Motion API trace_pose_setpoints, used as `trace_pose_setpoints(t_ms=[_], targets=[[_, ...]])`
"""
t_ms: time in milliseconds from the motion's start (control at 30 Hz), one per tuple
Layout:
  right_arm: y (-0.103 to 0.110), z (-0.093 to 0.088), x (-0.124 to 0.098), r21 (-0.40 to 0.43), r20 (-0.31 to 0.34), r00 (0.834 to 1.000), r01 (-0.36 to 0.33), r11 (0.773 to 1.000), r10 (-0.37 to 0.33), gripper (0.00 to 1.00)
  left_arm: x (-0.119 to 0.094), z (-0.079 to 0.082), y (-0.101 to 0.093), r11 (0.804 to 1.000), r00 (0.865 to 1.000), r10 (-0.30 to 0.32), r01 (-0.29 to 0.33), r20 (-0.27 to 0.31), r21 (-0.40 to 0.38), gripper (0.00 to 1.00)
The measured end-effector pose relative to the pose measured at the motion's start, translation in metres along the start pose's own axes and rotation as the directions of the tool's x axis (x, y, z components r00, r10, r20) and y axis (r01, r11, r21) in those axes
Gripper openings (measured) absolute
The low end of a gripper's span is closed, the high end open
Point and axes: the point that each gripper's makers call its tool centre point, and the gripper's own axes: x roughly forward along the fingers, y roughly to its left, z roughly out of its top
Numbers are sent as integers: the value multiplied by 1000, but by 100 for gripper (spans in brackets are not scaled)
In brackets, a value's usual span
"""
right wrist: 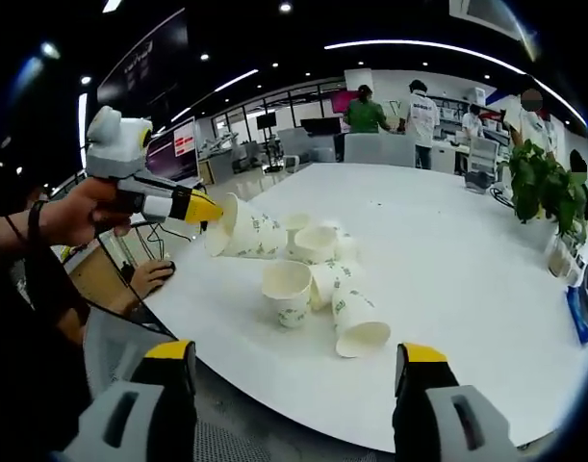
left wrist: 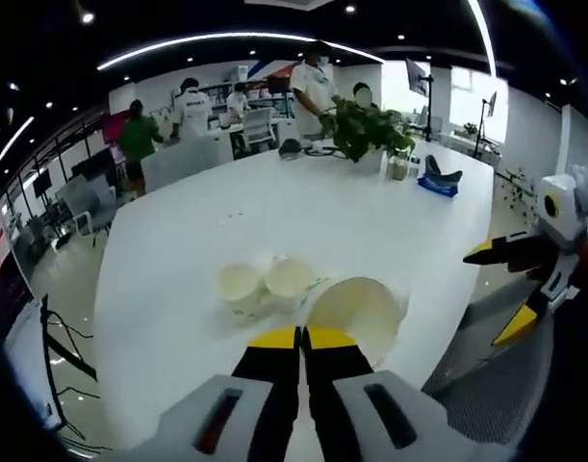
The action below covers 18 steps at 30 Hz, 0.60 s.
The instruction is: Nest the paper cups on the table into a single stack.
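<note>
The left claw (left wrist: 302,337) has its yellow-tipped jaws pressed together on the near rim of a cup (left wrist: 359,313), whose open mouth faces the camera. In the right gripper view the same claw (right wrist: 209,211) comes in from the left, held by a hand (right wrist: 74,214), with that cup (right wrist: 243,233) tilted on its side at the tips, just above the table's (right wrist: 447,260) near left edge.

The right claw (right wrist: 298,354) is wide open and grips nothing; its jaws stand well apart over the table's near edge. It also shows at the right of the left gripper view (left wrist: 496,252).

Between the two claws the loose cups lie in a cluster on the white table. One stands upright (right wrist: 288,290), one lies on its side just right of it with its mouth toward the near edge (right wrist: 357,327), and another lies between them (right wrist: 327,279). Farther off sit an upright cup (right wrist: 315,243) and one more behind it (right wrist: 295,222).

At the table's far end stands a potted plant (right wrist: 544,192), with a blue object (left wrist: 436,183) near it. Several people (right wrist: 421,114) stand beyond the table.
</note>
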Motion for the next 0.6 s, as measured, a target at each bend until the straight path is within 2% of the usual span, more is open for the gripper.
trace_pose_setpoints(t_ms=[200,433,600], targets=[[-3,-1,-4,6,2,1000,5,1000,-5,87,9,-2,-18,999,999,-26,27,-34,35,0],[-7,-4,-4,10,-1,1000,9,1000,-9,87,24,-11,-21,999,997,-31,33,-66,31,0],[-7,-3,-3,7,-2,1000,7,1000,-7,87,24,-11,-22,999,997,-33,35,-75,19,0]])
